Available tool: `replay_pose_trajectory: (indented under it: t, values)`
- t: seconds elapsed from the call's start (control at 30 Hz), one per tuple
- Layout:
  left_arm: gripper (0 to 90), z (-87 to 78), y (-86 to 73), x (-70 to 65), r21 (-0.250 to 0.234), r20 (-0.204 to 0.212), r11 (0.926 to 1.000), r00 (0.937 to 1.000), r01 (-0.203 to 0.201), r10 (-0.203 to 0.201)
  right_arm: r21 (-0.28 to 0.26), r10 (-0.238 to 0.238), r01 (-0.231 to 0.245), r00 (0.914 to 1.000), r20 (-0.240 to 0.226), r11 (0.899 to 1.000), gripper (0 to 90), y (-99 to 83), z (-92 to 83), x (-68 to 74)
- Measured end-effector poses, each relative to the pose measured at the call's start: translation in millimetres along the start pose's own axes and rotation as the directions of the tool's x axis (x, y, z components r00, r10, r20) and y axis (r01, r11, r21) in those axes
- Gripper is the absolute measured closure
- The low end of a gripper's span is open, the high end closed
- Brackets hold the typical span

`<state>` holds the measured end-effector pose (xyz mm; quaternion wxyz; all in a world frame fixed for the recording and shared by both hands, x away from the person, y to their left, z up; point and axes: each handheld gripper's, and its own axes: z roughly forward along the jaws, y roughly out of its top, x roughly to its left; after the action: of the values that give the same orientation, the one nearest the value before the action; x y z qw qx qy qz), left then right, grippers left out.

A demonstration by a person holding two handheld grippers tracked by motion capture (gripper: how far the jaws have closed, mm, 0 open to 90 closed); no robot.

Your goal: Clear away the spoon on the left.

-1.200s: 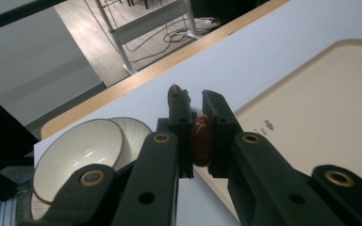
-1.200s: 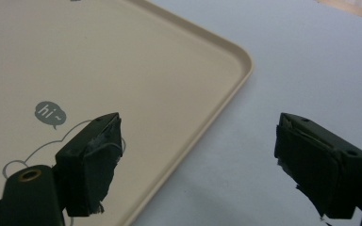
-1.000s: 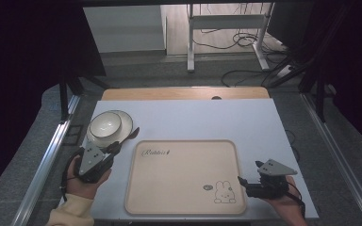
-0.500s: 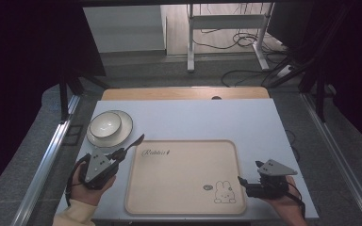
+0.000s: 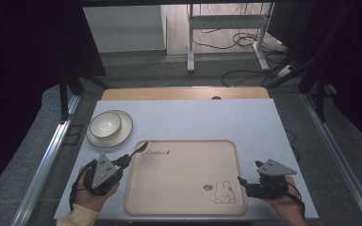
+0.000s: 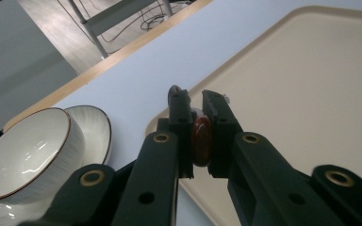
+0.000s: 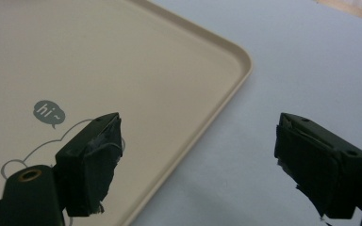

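White bowl (image 5: 105,124) on plate (image 5: 124,128); left claw (image 5: 128,157) clamps spoon (image 5: 139,149); right claw (image 5: 240,181) agape.

The beige tray (image 5: 184,183) lay flat and bare across the near middle of the worktop (image 5: 207,120), low enough for a claw to pass over it. At the far left, a white bowl (image 5: 105,125) stood on a plate (image 5: 122,134), the one raised obstacle, just beyond the tray's far-left corner. The far half and right side of the worktop offered open room.
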<state>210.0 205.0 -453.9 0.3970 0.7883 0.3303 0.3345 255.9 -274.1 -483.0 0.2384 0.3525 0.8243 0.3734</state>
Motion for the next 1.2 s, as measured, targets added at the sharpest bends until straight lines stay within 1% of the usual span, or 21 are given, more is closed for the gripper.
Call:
replay_pose_trajectory:
  t: [0.13, 0.33, 0.5, 0.63, 0.73, 1.0, 1.2]
  values:
    - [84.2, 1.7, 0.5, -2.2, 0.008, 0.005, 0.9998, 0.9999, -0.016, 0.016, 0.001, -0.003, 0.003, 1.0000, 0.001, 1.000, 16.2, -0.2, -0.3, 0.1]
    - [84.1, 2.4, -2.2, -4.7, 0.013, 0.014, 0.9998, 0.9998, -0.012, 0.012, 0.003, -0.002, 0.002, 1.0000, -0.001, 1.000, 16.2, -0.3, 0.1, 0.1]
    - [84.1, 3.6, -4.2, -9.0, 0.027, 0.016, 0.9991, 0.9994, -0.032, 0.032, 0.006, -0.004, 0.004, 1.0000, -0.003, 1.000, 16.2, -0.3, 0.5, 0.6]
    - [84.1, 6.0, -3.6, -13.8, 0.041, 0.015, 0.9971, 0.9979, -0.063, 0.063, 0.007, -0.006, 0.006, 1.0000, -0.004, 1.000, 16.2, -0.2, 0.9, 0.6]
    - [84.1, 7.9, -3.6, -16.6, 0.048, 0.020, 0.9959, 0.9969, -0.077, 0.076, 0.007, -0.007, 0.007, 1.0000, -0.001, 1.000, 16.2, -0.4, 0.8, 0.1]
    - [84.0, 12.5, -4.4, -23.2, 0.077, 0.031, 0.9901, 0.9929, -0.117, 0.115, 0.006, -0.005, 0.005, 1.0000, 0.003, 1.000, 16.2, -0.4, 0.1, 0.0]
    - [84.0, 16.4, -6.8, -28.9, 0.105, 0.035, 0.9823, 0.9878, -0.155, 0.152, 0.005, -0.002, 0.002, 1.0000, 0.004, 1.000, 16.2, -0.5, -0.1, -1.2]
